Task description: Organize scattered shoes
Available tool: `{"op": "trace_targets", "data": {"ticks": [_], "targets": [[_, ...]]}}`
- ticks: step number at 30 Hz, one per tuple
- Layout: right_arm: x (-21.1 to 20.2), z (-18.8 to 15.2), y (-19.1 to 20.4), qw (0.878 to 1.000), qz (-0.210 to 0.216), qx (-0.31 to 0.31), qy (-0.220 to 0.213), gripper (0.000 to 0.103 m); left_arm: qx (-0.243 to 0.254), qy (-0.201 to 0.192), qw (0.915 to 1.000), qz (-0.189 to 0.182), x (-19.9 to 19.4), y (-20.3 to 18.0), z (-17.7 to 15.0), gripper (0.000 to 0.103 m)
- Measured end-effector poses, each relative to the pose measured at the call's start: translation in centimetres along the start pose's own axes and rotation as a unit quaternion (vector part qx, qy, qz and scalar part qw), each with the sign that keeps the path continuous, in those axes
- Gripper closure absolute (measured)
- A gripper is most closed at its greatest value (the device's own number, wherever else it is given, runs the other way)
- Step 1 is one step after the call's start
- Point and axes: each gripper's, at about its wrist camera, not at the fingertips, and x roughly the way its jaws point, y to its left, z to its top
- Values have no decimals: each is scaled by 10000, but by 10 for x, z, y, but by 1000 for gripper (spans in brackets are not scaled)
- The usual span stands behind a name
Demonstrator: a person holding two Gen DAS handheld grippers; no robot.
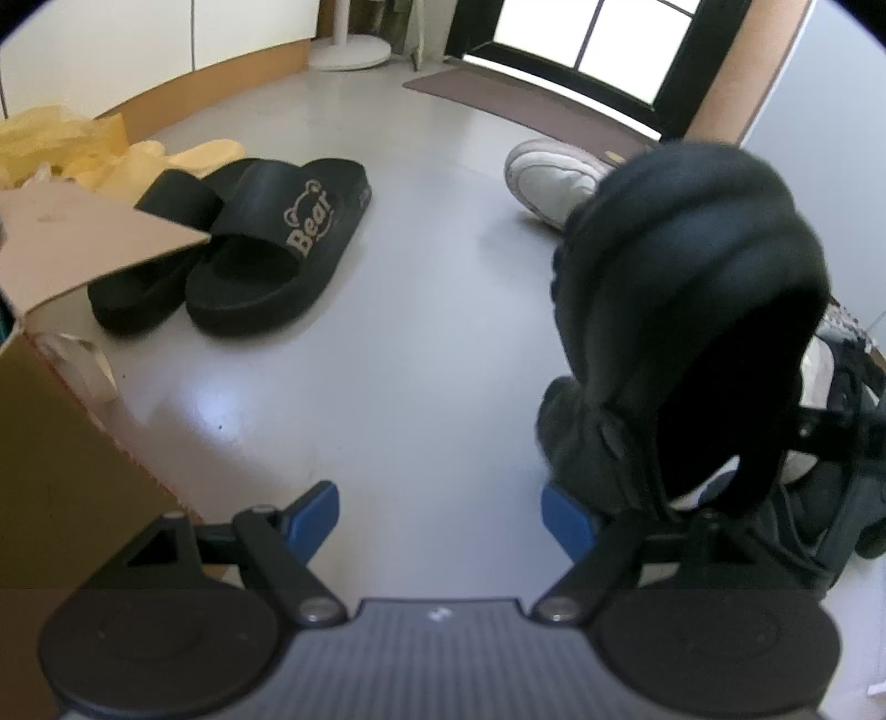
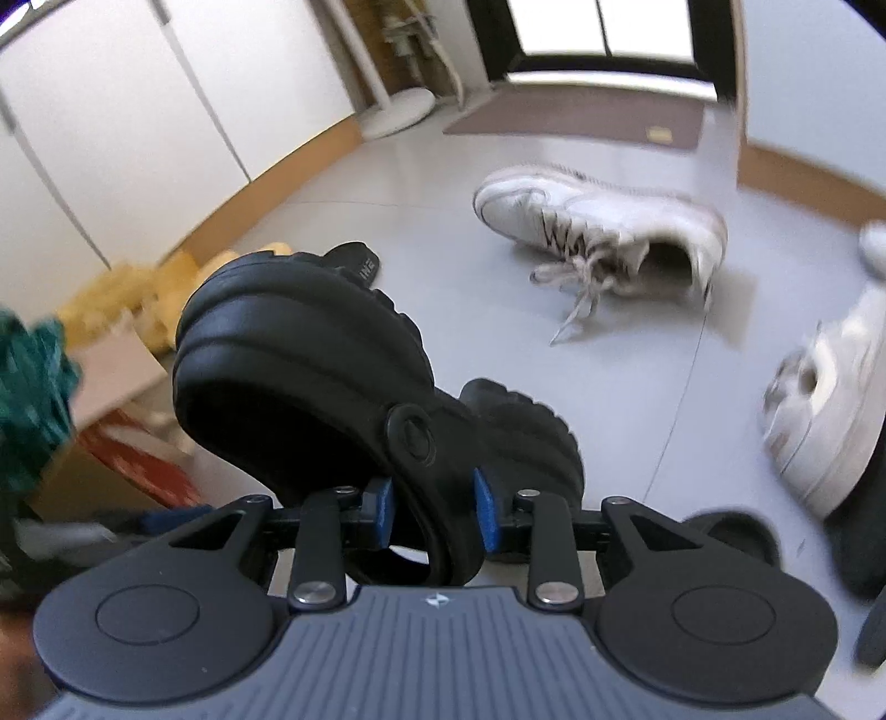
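Note:
My right gripper [image 2: 433, 512] is shut on the side wall of a black clog [image 2: 299, 354] and holds it off the grey floor. The same clog [image 1: 692, 310] fills the right of the left wrist view, close beside my left gripper [image 1: 440, 518], which is open and empty above the floor. A pair of black "Bear" slides [image 1: 266, 243] lies side by side at the left. A white laced sneaker [image 2: 603, 227] lies on its side further off; it also shows in the left wrist view [image 1: 554, 180]. A second white sneaker [image 2: 830, 399] lies at the right.
An open cardboard box [image 1: 66, 354] stands at the left. Yellow slippers [image 1: 183, 158] lie behind the slides. A brown doormat [image 2: 581, 119] lies before the door. A white stand base [image 1: 349, 52] sits by the wall cabinets. Another dark shoe [image 2: 736, 534] lies low right.

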Motion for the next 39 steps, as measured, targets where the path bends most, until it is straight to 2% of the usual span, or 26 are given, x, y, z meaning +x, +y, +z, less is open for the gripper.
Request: {"op": "trace_targets", "data": {"ticks": [2, 5, 8, 15, 24, 29, 34, 39], "targets": [[-2, -2, -7, 9983, 220, 468, 259, 79, -14, -6, 10000, 13, 0, 0, 0, 21], [-4, -11, -12, 9946, 297, 876, 478, 80, -76, -37, 10000, -7, -1, 1, 0, 20], [-1, -19, -13, 9943, 235, 863, 583, 79, -23, 9, 9999, 105, 1, 0, 0, 21], [10, -28, -29, 9912, 0, 1181, 599, 80, -4, 137, 9999, -1, 5, -1, -4, 21], [18, -26, -44, 9907, -341, 1212, 507, 80, 33, 222, 9997, -18, 9, -3, -6, 21], [25, -25, -46, 9921, -750, 925, 397, 82, 58, 255, 9996, -43, 10, -5, -8, 21], [34, -26, -64, 9870, -1091, 1047, 550, 80, 104, 296, 9995, -99, 12, -8, -9, 21], [38, -27, -71, 9870, -1124, 963, 628, 78, 120, 353, 9993, -81, 14, -8, -10, 21]]}}
